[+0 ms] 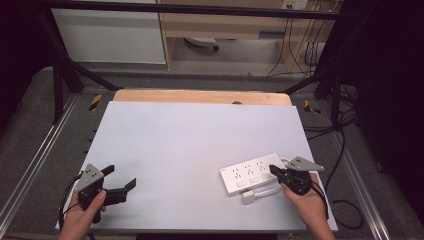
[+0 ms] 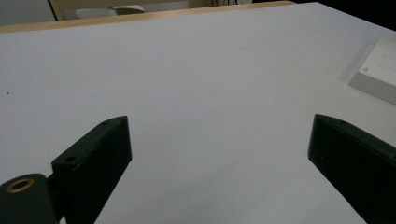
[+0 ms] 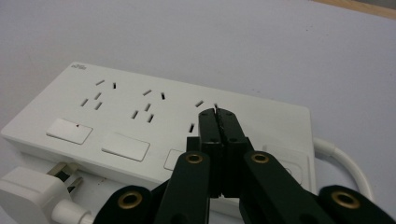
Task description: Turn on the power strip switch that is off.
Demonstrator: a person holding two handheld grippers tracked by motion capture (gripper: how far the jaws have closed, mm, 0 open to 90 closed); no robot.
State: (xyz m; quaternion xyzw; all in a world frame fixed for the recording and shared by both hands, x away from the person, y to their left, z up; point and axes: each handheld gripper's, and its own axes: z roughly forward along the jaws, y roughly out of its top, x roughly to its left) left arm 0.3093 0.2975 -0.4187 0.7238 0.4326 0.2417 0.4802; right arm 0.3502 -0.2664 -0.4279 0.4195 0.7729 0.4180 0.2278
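A flat pale-grey table top (image 1: 190, 150) carried everything. At its four o'clock corner lay the white rectangular plastic power strip (image 1: 252, 172), its three rows of sockets facing up, with its white cord (image 1: 270, 190) looped along its near edge and the white plug (image 1: 248, 198) resting just beside it at six o'clock. The right gripper (image 1: 274, 170) hovered over the strip's three o'clock end, jaws pressed together with nothing between them. At the table's seven o'clock corner, well apart from the strip, the left gripper (image 1: 120, 177) sat with jaws spread wide above bare surface.
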